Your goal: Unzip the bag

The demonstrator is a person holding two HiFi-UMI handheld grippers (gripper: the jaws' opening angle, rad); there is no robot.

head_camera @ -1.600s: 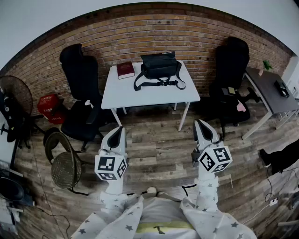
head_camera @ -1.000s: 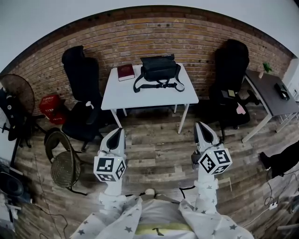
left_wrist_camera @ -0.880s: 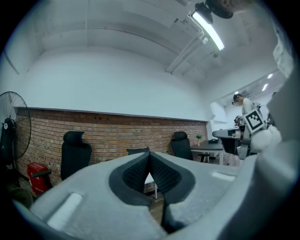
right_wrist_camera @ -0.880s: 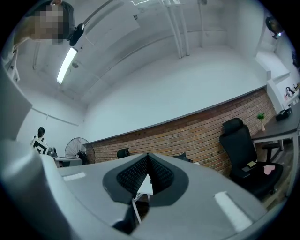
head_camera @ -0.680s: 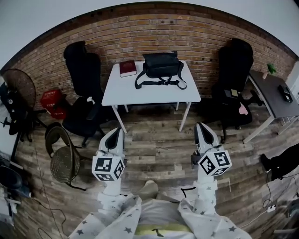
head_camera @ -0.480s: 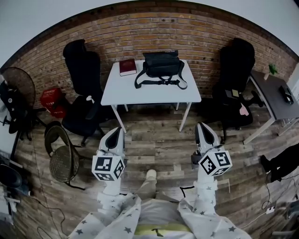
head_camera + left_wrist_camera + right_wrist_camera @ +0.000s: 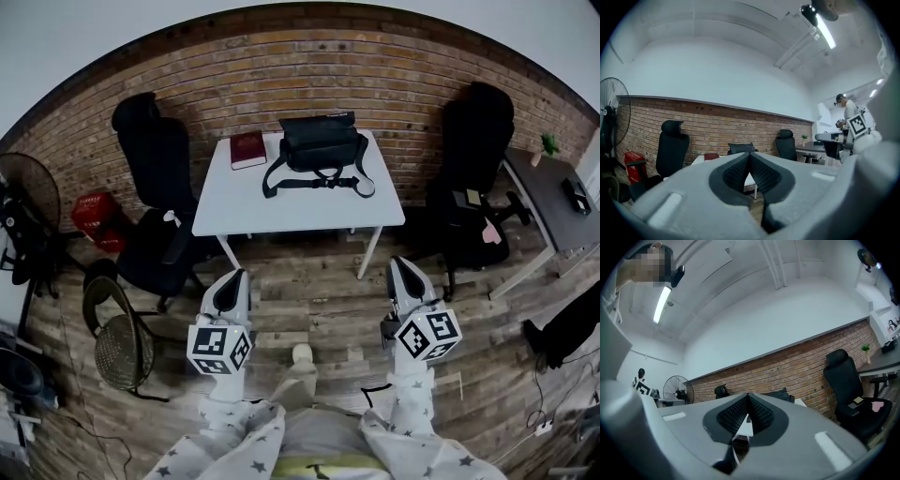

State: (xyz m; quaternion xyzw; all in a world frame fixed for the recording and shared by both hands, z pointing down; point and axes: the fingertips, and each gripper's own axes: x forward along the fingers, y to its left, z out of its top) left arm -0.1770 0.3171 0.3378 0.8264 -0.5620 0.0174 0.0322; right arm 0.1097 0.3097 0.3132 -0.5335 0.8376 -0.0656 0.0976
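Black bag [image 7: 323,141]: sits at the far side of the white desk [image 7: 281,208], close under the brick wall [image 7: 309,75]. Its strap [image 7: 309,182] trails toward the near edge. The zip is too small to make out, and the bag looks untouched.
Dark red book [image 7: 248,149]: lies just beside the bag on the same desk; no part in the task.
Left hand-held gripper [image 7: 233,276]: clenched, pads meeting with nothing between them. It is held level, aimed at the desk and well apart from it.
Right hand-held gripper [image 7: 398,265]: likewise clenched and empty, level, aimed at the desk and well apart from it.
Change: the desk and bag fill more of the head view than half a second ago and sit lower in it. A shoe [image 7: 300,354] shows further forward between the two grippers than a second ago. The person has stepped toward the desk, carrying both grippers along. Neither pair of jaws has altered.
Stage: approach only; unzipping not begun.
Gap remaining: bare wooden floor [image 7: 314,300] lies between the grippers and the desk's near edge.
Next need (judged): further approach, then the jaws must part; likely one gripper steadies the bag while the other takes the zip pull, once that is found.
Black chairs [image 7: 155,159]: one at each side of the desk; the way between them looks open.
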